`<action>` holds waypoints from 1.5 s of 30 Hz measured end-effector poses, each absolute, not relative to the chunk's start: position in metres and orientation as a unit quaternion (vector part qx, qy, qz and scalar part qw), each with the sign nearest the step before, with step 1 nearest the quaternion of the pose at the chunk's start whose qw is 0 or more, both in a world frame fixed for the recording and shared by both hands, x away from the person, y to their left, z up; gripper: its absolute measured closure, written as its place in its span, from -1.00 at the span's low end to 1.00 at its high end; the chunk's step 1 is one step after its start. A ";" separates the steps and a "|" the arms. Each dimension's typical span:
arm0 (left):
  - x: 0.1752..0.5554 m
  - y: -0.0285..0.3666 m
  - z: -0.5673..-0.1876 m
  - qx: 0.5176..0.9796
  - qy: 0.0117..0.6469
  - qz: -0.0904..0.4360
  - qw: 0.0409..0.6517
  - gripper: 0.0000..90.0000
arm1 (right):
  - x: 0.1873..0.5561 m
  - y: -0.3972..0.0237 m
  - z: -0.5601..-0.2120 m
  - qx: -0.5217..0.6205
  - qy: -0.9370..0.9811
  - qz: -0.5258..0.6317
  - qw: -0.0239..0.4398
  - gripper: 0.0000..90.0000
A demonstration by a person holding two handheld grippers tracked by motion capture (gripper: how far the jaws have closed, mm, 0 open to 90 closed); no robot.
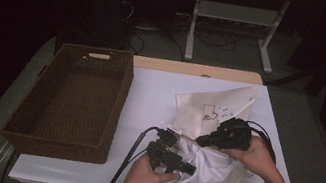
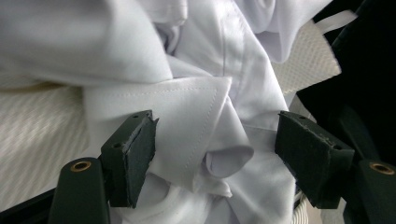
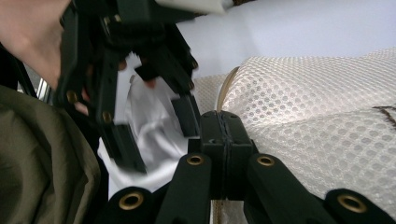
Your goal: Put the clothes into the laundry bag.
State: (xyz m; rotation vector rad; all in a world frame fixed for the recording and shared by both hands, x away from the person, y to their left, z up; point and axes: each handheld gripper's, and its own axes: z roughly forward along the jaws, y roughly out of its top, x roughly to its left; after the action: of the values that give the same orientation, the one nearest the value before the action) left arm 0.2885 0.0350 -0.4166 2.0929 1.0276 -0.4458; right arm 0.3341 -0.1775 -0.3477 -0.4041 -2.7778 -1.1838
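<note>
Stuffing a white shirt (image 2: 205, 107) into a mesh bag (image 1: 214, 108) near the table's front edge, the left gripper (image 2: 215, 154) stands wide around a fold, pads apart, while the right gripper (image 3: 225, 140) pinches the bag's rim shut. Keeping that mouth taut should help; the basket (image 1: 41, 138) sits well apart.

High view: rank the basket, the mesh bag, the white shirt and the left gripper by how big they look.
1. basket, clearly largest.
2. mesh bag, partly hidden by the hands.
3. white shirt, bunched up, so its visible patch looks smaller than the bag, though not by much.
4. left gripper, smallest.
</note>
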 end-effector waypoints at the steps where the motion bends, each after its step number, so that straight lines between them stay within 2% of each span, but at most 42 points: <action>1: 0.289 0.032 -0.418 0.817 0.402 -0.178 0.374 -0.39 | 0.334 -0.177 -0.348 -0.132 -0.911 -0.386 0.048 0.98; 7: 0.294 0.027 -0.420 0.818 0.398 -0.198 0.364 -0.37 | 0.335 -0.180 -0.349 -0.136 -0.912 -0.384 0.045 0.98; 10: 0.292 0.015 -0.422 0.833 0.396 -0.171 0.347 -0.35 | 0.335 -0.177 -0.350 -0.134 -0.914 -0.379 0.044 0.98; 13: 0.291 0.003 -0.421 0.845 0.407 -0.123 0.326 -0.04 | 0.335 -0.174 -0.350 -0.132 -0.915 -0.378 0.044 0.98; 16: 0.296 0.001 -0.424 0.830 0.416 -0.118 0.354 0.53 | 0.334 -0.173 -0.349 -0.131 -0.916 -0.378 0.042 0.98; 18: 0.296 0.002 -0.423 0.818 0.416 -0.105 0.383 0.80 | 0.334 -0.175 -0.348 -0.133 -0.914 -0.382 0.040 0.98; 19: 0.294 0.002 -0.421 0.812 0.416 -0.093 0.398 0.85 | 0.333 -0.176 -0.347 -0.134 -0.913 -0.383 0.038 0.98; 26: 0.275 0.014 -0.404 0.792 0.406 -0.050 0.453 0.92 | 0.327 -0.179 -0.339 -0.118 -0.904 -0.407 0.051 0.98; 31: 0.259 0.022 -0.394 0.783 0.404 -0.046 0.471 0.94 | 0.320 -0.180 -0.330 -0.097 -0.895 -0.430 0.070 0.98; 39: 0.284 0.009 -0.410 0.739 0.462 -0.023 0.489 0.95 | 0.320 -0.180 -0.333 -0.103 -0.898 -0.422 0.075 0.98; 45: 0.291 0.013 -0.409 0.745 0.461 -0.029 0.481 0.92 | 0.325 -0.196 -0.335 -0.127 -0.897 -0.420 0.059 0.98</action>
State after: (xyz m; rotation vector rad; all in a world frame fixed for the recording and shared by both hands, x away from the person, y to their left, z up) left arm 0.2908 0.0132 -0.4092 1.8167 1.1231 -0.0705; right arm 0.3254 -0.1958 -0.3349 -0.3836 -2.7154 -1.2720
